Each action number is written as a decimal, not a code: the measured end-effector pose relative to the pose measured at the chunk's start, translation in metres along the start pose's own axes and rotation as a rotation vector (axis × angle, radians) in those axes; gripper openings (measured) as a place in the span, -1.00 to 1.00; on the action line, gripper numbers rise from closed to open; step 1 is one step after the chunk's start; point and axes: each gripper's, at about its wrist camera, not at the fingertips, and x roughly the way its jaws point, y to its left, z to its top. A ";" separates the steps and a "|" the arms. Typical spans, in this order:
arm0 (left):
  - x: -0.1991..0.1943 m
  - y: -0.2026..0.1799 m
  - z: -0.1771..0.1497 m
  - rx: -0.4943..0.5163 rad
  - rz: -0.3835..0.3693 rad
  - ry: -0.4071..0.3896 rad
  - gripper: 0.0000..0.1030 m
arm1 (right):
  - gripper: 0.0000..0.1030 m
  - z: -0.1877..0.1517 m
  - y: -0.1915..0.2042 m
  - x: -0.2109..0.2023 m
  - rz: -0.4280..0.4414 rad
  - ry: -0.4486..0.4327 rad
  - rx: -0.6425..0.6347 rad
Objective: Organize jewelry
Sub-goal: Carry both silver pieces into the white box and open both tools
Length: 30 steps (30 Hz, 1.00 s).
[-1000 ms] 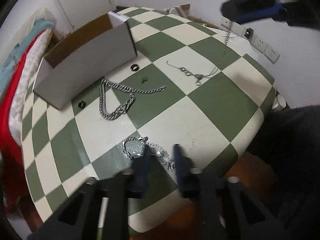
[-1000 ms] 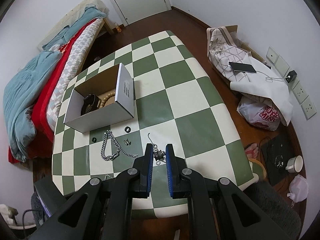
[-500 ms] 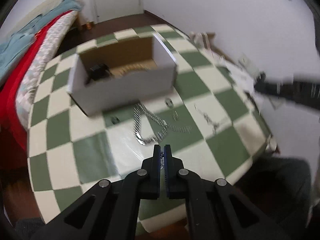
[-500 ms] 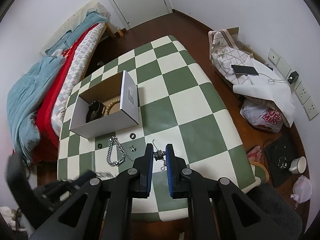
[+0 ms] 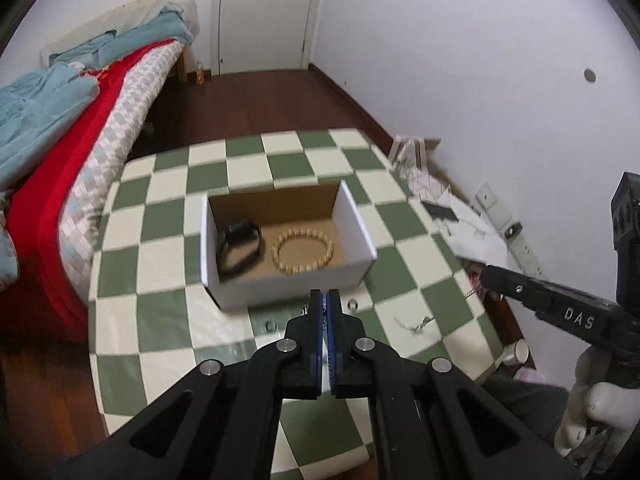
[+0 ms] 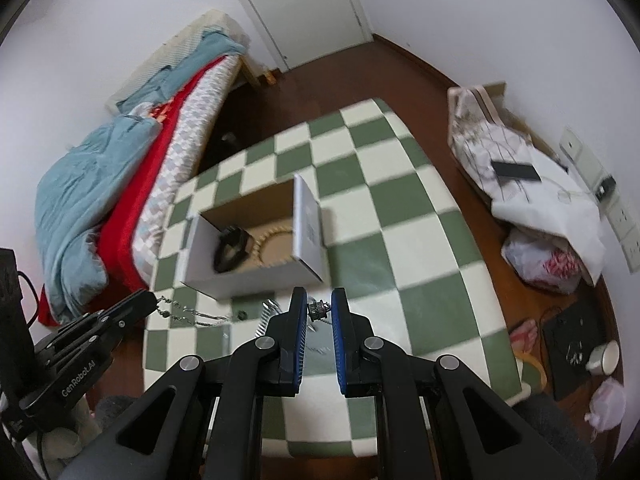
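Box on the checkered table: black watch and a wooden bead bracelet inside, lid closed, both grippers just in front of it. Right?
Not quite: the box has no lid on; it is open-topped. The left wrist view looks straight in at the black watch and the wooden bead bracelet. The left gripper and right gripper are indeed in front of it.

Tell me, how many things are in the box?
2. A black band lies at the left of the box, and a bead bracelet lies beside it at the right. Its near wall may hide more.

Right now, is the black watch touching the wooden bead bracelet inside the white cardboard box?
Apart. Left wrist view shows brown box floor between the black watch and the wooden bead bracelet.
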 end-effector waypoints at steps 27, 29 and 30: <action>0.046 0.069 0.083 -0.126 -0.002 0.034 -1.00 | -0.75 0.139 0.109 0.083 -0.004 0.040 -0.224; 0.060 0.073 0.076 -0.137 -0.007 0.068 -1.00 | -0.75 0.141 0.103 0.103 -0.029 0.074 -0.229; 0.066 0.073 0.074 -0.139 -0.009 0.084 -1.00 | -0.75 0.141 0.100 0.111 -0.036 0.089 -0.227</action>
